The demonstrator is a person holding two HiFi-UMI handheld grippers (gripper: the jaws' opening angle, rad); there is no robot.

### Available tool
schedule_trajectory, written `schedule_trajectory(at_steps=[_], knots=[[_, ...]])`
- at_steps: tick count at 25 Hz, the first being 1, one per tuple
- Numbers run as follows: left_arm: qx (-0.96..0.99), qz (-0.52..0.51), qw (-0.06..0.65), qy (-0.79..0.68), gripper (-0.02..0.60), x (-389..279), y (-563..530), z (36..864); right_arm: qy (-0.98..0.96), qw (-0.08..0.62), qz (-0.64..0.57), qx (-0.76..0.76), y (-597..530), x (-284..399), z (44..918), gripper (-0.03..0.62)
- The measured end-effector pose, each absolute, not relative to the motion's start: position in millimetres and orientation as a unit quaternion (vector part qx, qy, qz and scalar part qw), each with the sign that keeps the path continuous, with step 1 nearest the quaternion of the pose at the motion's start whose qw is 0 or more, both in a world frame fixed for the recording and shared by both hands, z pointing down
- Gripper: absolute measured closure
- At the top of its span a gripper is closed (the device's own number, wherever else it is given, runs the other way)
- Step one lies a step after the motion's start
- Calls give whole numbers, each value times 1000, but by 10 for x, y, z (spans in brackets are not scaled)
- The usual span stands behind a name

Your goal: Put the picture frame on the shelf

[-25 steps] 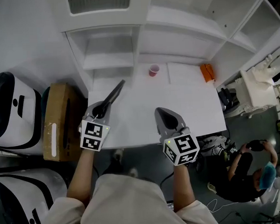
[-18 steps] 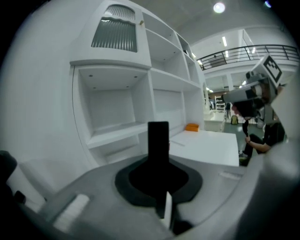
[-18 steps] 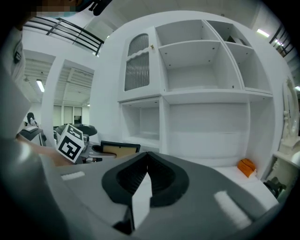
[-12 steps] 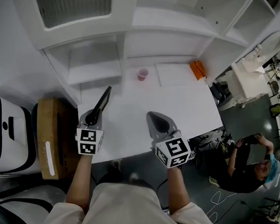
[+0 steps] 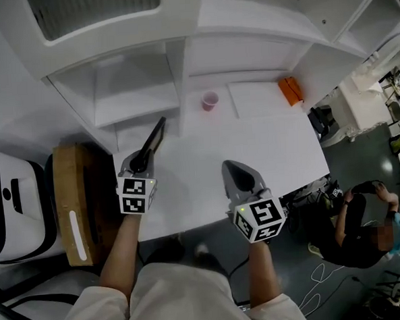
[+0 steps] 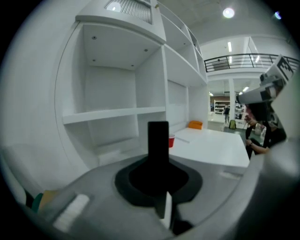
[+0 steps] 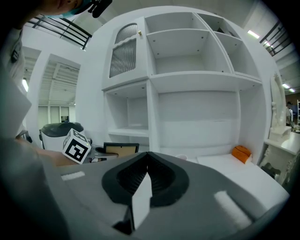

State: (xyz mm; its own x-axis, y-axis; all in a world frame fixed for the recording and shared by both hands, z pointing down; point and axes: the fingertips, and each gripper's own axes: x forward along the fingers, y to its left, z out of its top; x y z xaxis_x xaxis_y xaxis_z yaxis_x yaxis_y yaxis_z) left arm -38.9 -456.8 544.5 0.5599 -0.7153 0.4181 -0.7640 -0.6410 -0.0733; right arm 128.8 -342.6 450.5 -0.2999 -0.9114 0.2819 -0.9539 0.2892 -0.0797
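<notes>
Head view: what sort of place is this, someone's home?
Probably a test lab, not a home: a bare white shelf unit and table, a person down on the floor, a railed balcony beyond.

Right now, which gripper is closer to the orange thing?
Right. The right gripper is over the table's front edge, the orange thing farther back and right; the left gripper, holding the picture frame, is farther left.

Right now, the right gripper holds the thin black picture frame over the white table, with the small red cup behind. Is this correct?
No: the left gripper holds the thin black picture frame, as the left gripper view shows; the right gripper is shut and empty. The rest is right.
</notes>
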Motion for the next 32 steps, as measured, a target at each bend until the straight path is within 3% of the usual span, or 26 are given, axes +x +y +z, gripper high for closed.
schedule_trajectory(at_steps=[8, 32], knots=[[873, 205, 91, -433, 571, -305, -4969, 5869, -777, 82, 151, 605, -3573, 1360, 4841, 586], [861, 230, 104, -441, 569, 57, -5724, 6635, -760, 99, 195, 612, -3825, 1408, 5323, 586]])
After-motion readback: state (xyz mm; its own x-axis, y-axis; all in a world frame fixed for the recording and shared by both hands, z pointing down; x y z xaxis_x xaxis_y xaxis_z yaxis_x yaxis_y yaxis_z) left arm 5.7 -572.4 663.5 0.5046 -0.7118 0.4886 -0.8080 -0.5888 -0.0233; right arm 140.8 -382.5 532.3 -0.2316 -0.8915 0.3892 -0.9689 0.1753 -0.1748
